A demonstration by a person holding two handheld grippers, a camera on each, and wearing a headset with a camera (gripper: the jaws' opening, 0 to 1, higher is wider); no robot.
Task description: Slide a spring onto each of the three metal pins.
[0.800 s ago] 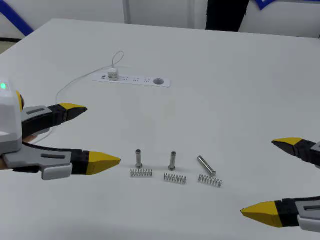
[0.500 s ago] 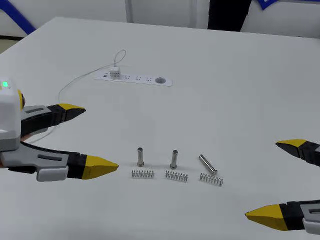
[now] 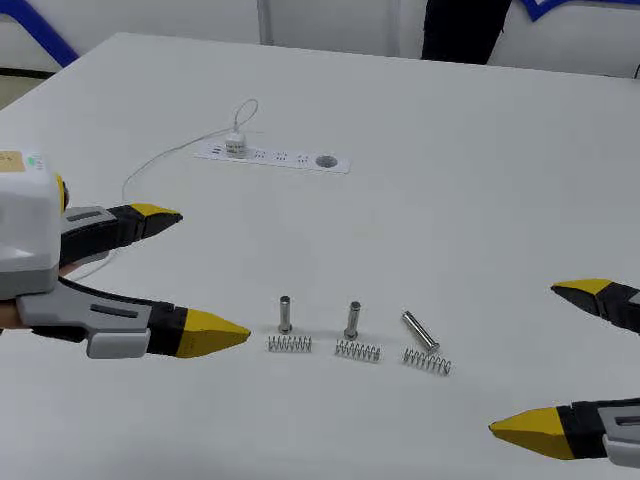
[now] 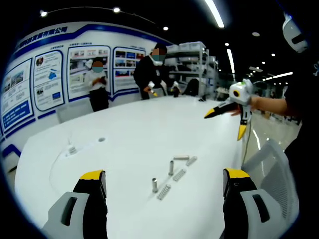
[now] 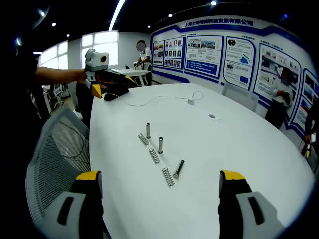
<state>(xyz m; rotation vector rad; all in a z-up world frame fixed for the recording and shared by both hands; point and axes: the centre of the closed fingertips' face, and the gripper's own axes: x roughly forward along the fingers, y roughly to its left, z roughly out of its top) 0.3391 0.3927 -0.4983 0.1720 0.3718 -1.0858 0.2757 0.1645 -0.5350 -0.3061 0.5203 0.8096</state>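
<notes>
Left tongs (image 3: 214, 274): spread wide, holding nothing, low over the left part of the white surface (image 3: 470, 190), yellow tips pointing right toward the row of parts. Right tongs (image 3: 522, 357): likewise spread wide and empty, at the right edge of the head view, yellow tips pointing left toward the same row. Between the two tongs, toward the near side of the surface: three metal pins in a row, each with one spring just beside it on the near side. Left pin (image 3: 285, 313): upright, near the lower tip of the left tongs but clear of it. Middle pin (image 3: 352, 319): upright, roughly midway along the row. Right pin (image 3: 419, 332): lying on its side, slanted, well apart from the right tongs. Left spring (image 3: 289, 344), middle spring (image 3: 358, 351), right spring (image 3: 427, 361): each flat on the surface, lengthwise along the row, all three off the pins and outside the span of either pair of tips. Farther back on the surface: white power strip (image 3: 272, 158), small white plug (image 3: 236, 145) seated near its left end, thin white cable (image 3: 160, 160) looping from the plug and trailing off toward the left tongs.
</notes>
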